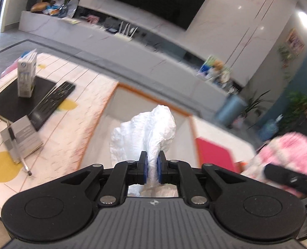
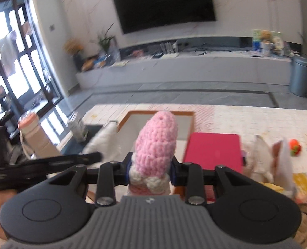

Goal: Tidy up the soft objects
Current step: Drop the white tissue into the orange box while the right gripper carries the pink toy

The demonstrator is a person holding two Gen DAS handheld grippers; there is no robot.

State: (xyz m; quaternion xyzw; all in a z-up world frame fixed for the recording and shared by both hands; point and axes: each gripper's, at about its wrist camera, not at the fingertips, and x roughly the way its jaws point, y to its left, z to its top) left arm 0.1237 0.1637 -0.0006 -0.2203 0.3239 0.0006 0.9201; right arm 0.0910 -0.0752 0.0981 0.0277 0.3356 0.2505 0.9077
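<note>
My left gripper (image 1: 152,167) is shut on a crumpled white soft cloth (image 1: 147,132) and holds it above a shallow tray with an orange rim (image 1: 153,92). My right gripper (image 2: 151,169) is shut on a pink and white crocheted piece (image 2: 156,145), held up before the same tray (image 2: 186,128). The crocheted piece also shows at the right in the left wrist view (image 1: 292,155). The white cloth shows at the left in the right wrist view (image 2: 103,143).
A magenta flat pad (image 2: 213,153) lies right of the tray. A milk carton (image 1: 26,76), a remote (image 1: 51,103) and a card holder (image 1: 22,139) stand on the left. White soft items (image 2: 267,157) and an orange toy (image 2: 295,147) lie on the right.
</note>
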